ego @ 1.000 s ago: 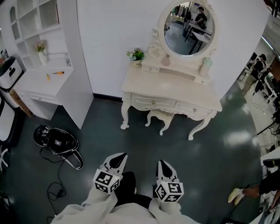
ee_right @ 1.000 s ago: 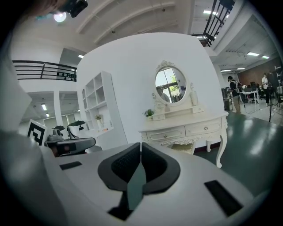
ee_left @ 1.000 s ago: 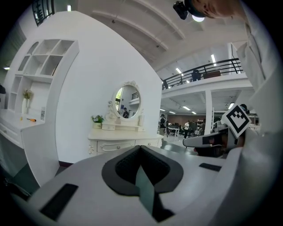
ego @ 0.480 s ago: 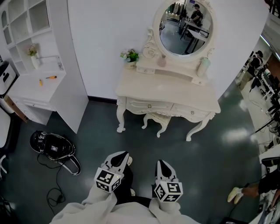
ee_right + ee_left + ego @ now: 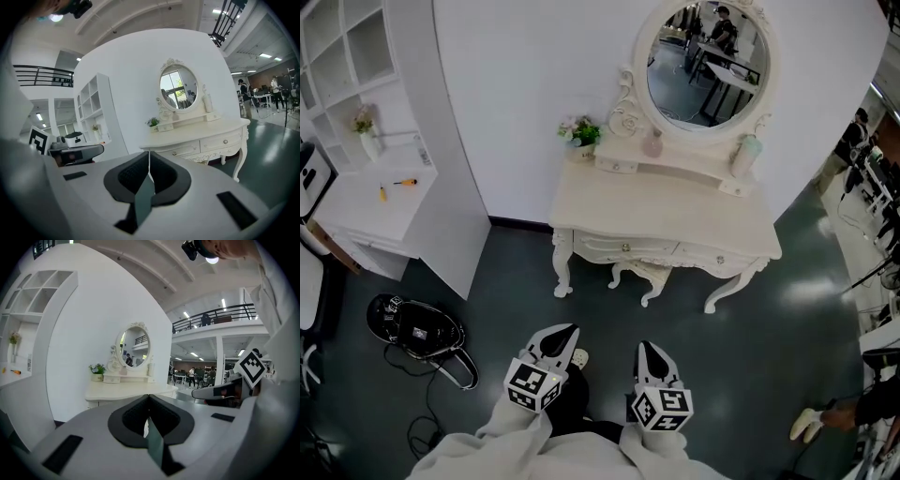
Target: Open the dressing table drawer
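Note:
The cream dressing table (image 5: 666, 220) stands against the white wall, with an oval mirror (image 5: 705, 64) on top. Its front carries two shut drawers, the left drawer (image 5: 625, 248) and the right drawer (image 5: 719, 260), each with a small knob. A matching stool (image 5: 649, 272) is tucked underneath. My left gripper (image 5: 565, 331) and right gripper (image 5: 645, 349) hover side by side over the dark floor, well short of the table, and point at it. Both are shut and hold nothing. The right gripper view shows the drawer (image 5: 224, 141) ahead of the shut right gripper (image 5: 149, 157). The left gripper (image 5: 148, 398) faces the table (image 5: 126, 390).
A white shelf unit with a desk (image 5: 384, 187) stands at the left, and a black bag (image 5: 417, 323) with cables lies on the floor before it. A small plant (image 5: 581, 131) and a bottle (image 5: 748, 150) sit on the table's top shelf. A person's shoe (image 5: 806, 424) shows at the right.
Both grippers and the head view have advanced across the floor towards the dressing table, which now sits lower and nearer in the frame. The jaws stayed shut.

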Demonstrator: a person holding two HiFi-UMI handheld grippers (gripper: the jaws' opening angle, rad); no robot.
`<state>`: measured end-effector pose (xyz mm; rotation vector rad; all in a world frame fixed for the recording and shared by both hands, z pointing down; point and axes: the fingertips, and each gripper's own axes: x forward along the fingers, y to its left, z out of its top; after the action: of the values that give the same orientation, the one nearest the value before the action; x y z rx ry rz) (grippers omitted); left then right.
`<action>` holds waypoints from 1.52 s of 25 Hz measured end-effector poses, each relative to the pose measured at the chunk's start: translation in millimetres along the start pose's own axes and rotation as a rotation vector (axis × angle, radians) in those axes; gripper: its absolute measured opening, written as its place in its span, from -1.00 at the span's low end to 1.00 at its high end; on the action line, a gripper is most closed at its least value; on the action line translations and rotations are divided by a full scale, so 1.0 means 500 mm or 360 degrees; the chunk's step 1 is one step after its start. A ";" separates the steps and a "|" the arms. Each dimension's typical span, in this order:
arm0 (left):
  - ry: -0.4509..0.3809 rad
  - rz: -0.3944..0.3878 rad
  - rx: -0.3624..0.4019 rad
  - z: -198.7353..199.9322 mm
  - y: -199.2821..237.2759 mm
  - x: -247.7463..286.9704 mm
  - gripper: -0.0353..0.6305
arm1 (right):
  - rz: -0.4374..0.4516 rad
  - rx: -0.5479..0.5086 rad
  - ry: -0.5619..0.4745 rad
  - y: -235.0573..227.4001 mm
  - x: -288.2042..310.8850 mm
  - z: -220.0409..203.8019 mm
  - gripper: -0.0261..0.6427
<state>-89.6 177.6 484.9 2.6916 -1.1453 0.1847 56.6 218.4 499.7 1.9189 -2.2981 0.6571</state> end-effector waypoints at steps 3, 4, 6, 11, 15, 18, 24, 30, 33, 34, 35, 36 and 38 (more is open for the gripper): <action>0.0000 -0.0008 -0.0007 0.018 0.034 0.026 -0.85 | -0.0011 0.0003 0.0006 0.002 0.036 0.021 -0.82; 0.0000 -0.0013 -0.0010 0.024 0.045 0.036 -0.85 | -0.0016 0.0000 0.0010 0.002 0.049 0.027 -0.82; 0.0004 -0.0029 -0.0017 0.033 0.066 0.059 -0.84 | -0.0031 -0.0003 0.0021 0.001 0.076 0.037 -0.82; 0.0007 -0.0071 -0.0010 0.056 0.125 0.119 -0.84 | -0.0054 -0.0010 0.0030 -0.004 0.154 0.071 -0.82; 0.0007 -0.0077 0.0010 0.071 0.184 0.154 -0.85 | -0.0085 -0.0008 0.0015 -0.013 0.223 0.100 -0.82; 0.0005 -0.0072 -0.0014 0.078 0.227 0.179 -0.85 | -0.0097 -0.0015 0.0011 -0.009 0.264 0.116 -0.82; 0.0015 -0.0127 -0.0024 0.084 0.277 0.225 -0.85 | -0.0144 0.0002 0.0029 -0.009 0.323 0.122 -0.82; 0.0049 -0.0159 -0.0033 0.069 0.311 0.245 -0.84 | -0.0181 0.0016 0.0037 0.001 0.352 0.112 -0.82; 0.0063 -0.0163 -0.0048 0.062 0.320 0.251 -0.84 | -0.0193 0.0019 0.0053 0.003 0.355 0.104 -0.82; 0.0067 -0.0168 -0.0048 0.060 0.319 0.254 -0.85 | -0.0200 0.0019 0.0055 0.000 0.355 0.102 -0.82; 0.0072 -0.0173 -0.0048 0.057 0.319 0.257 -0.84 | -0.0208 0.0023 0.0057 -0.004 0.356 0.100 -0.82; 0.0078 -0.0178 -0.0048 0.055 0.318 0.260 -0.85 | -0.0216 0.0031 0.0059 -0.009 0.357 0.099 -0.82; 0.0090 -0.0185 -0.0052 0.051 0.317 0.268 -0.84 | -0.0228 0.0051 0.0062 -0.018 0.362 0.097 -0.82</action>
<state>-110.8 -29.0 509.3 2.6961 -0.9642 0.2203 36.7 32.7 517.3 2.0424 -2.1157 0.7127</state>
